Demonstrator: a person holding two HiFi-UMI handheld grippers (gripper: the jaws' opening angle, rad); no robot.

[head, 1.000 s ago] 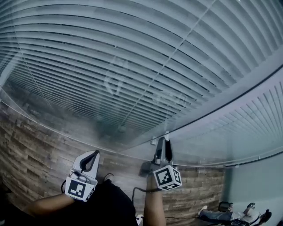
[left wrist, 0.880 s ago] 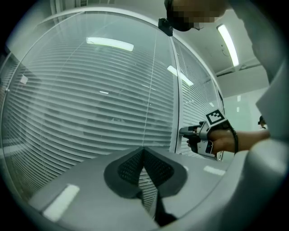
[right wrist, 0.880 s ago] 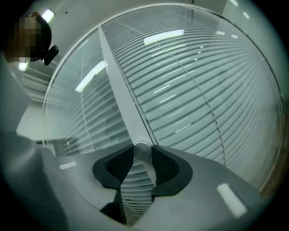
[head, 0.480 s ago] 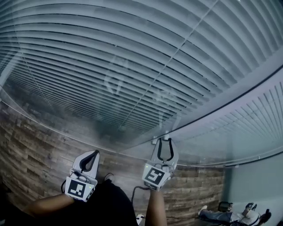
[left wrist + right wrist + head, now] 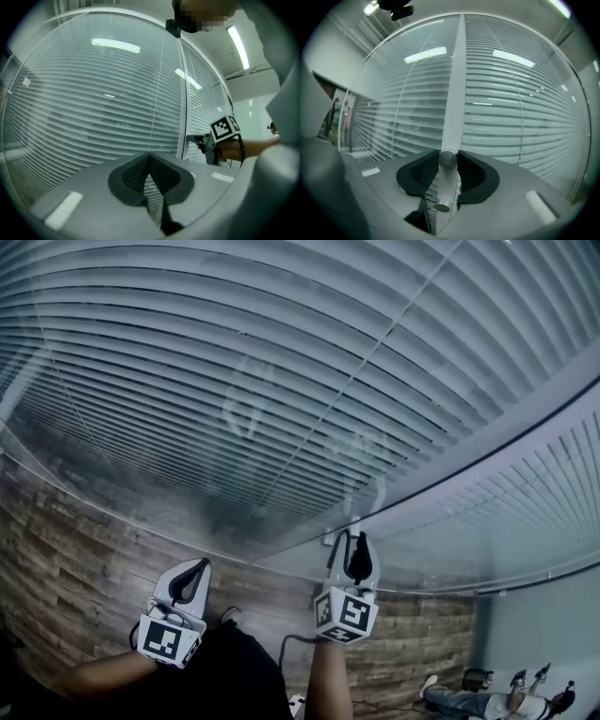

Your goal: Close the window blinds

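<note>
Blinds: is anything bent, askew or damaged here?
Nothing stands out. The blinds show even, parallel slats in both panes, none bent or sagging. The right gripper is closing its jaws on the round knob on the frame post.

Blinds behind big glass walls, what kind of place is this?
Probably an office. Slatted blinds hang behind glass panels, a long strip light glows overhead, and the floor is wood-look planks.
</note>
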